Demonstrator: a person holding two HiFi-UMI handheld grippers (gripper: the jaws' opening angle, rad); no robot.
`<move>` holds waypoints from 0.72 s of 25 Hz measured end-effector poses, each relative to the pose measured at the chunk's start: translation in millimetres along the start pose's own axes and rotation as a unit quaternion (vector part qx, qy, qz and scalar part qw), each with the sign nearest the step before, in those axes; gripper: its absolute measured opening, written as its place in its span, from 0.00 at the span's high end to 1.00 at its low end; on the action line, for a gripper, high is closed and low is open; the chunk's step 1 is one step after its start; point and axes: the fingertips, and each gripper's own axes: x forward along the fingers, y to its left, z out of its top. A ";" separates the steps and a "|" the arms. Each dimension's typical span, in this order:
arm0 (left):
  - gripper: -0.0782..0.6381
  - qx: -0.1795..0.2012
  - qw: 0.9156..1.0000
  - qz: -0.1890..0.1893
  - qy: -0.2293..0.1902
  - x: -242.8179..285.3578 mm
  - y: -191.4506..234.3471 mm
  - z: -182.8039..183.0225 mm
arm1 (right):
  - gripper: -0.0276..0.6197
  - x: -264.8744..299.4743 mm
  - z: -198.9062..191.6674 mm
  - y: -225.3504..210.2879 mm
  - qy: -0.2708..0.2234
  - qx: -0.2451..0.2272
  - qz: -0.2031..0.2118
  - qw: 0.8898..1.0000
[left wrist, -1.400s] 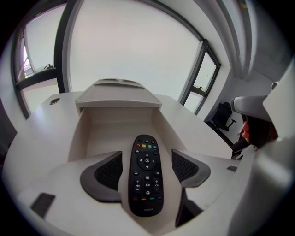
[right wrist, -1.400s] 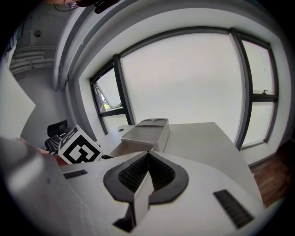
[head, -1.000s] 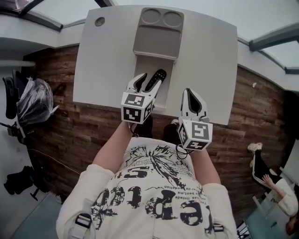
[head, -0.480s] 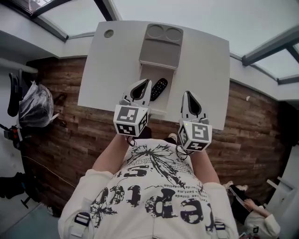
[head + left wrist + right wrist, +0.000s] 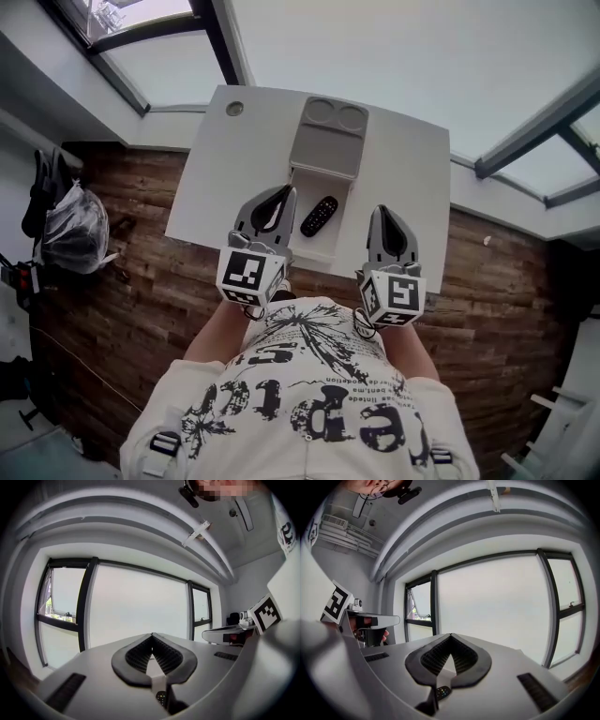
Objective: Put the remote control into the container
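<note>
The black remote control (image 5: 319, 216) lies lengthwise in the open white compartment of the grey container (image 5: 323, 150) on the white table (image 5: 403, 178). My left gripper (image 5: 284, 192) hovers above the table just left of the remote, shut with nothing between its jaws. To the remote's right, my right gripper (image 5: 379, 212) is held above the table's near edge, also shut and empty. In the left gripper view the left gripper (image 5: 151, 635) points level at a window, its pads meeting. The right gripper (image 5: 451, 636) shows the same in its own view. Neither gripper view shows the table.
The container has two round recesses (image 5: 329, 114) at its far end. A round hole (image 5: 234, 109) sits in the table's far left corner. Wooden floor surrounds the table, with dark bags (image 5: 66, 230) at left. Large windows (image 5: 136, 606) fill the wall ahead.
The left gripper's jaws stood open around the remote, then shut with nothing in them. Both grippers lifted and drew back towards the person. The remote stayed in the container.
</note>
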 end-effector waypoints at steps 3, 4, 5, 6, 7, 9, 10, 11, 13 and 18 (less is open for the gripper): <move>0.88 0.021 0.999 0.007 -0.035 -9.9 -1.3 14.6 | 0.95 -3.7 11.3 3.3 -0.021 -0.008 0.009 1.000; 0.88 0.032 0.998 0.009 -0.044 -11.2 -2.8 18.8 | 0.95 -4.3 13.3 4.3 -0.025 -0.012 0.009 1.000; 0.88 0.043 0.998 0.010 -0.049 -11.7 -4.8 21.6 | 0.95 -4.3 14.3 5.4 -0.026 -0.017 0.009 0.999; 0.88 0.048 0.998 0.009 -0.051 -11.9 -6.9 22.7 | 0.95 -4.1 14.4 6.7 -0.025 -0.023 0.009 0.999; 0.88 0.048 0.997 0.007 -0.052 -12.0 -8.5 22.8 | 0.95 -3.6 13.8 8.4 -0.022 -0.029 0.009 0.999; 0.88 0.043 0.998 0.001 -0.051 -11.8 -10.7 22.3 | 0.95 -3.2 12.1 10.9 -0.019 -0.037 0.010 0.999; 0.88 0.041 0.998 -0.001 -0.050 -11.3 -11.7 22.2 | 0.95 -3.4 11.6 11.2 -0.018 -0.040 0.010 0.999; 0.88 0.040 0.998 -0.004 -0.049 -10.4 -12.6 22.1 | 0.95 -3.6 11.5 10.9 -0.019 -0.041 0.008 0.999; 0.88 0.036 0.998 -0.008 -0.046 -9.0 -14.2 21.9 | 0.95 -4.0 11.5 10.0 -0.019 -0.044 0.005 0.999; 0.88 0.017 0.999 -0.019 -0.043 -6.7 -17.5 20.2 | 0.95 -5.0 8.8 8.7 -0.016 -0.044 0.002 0.999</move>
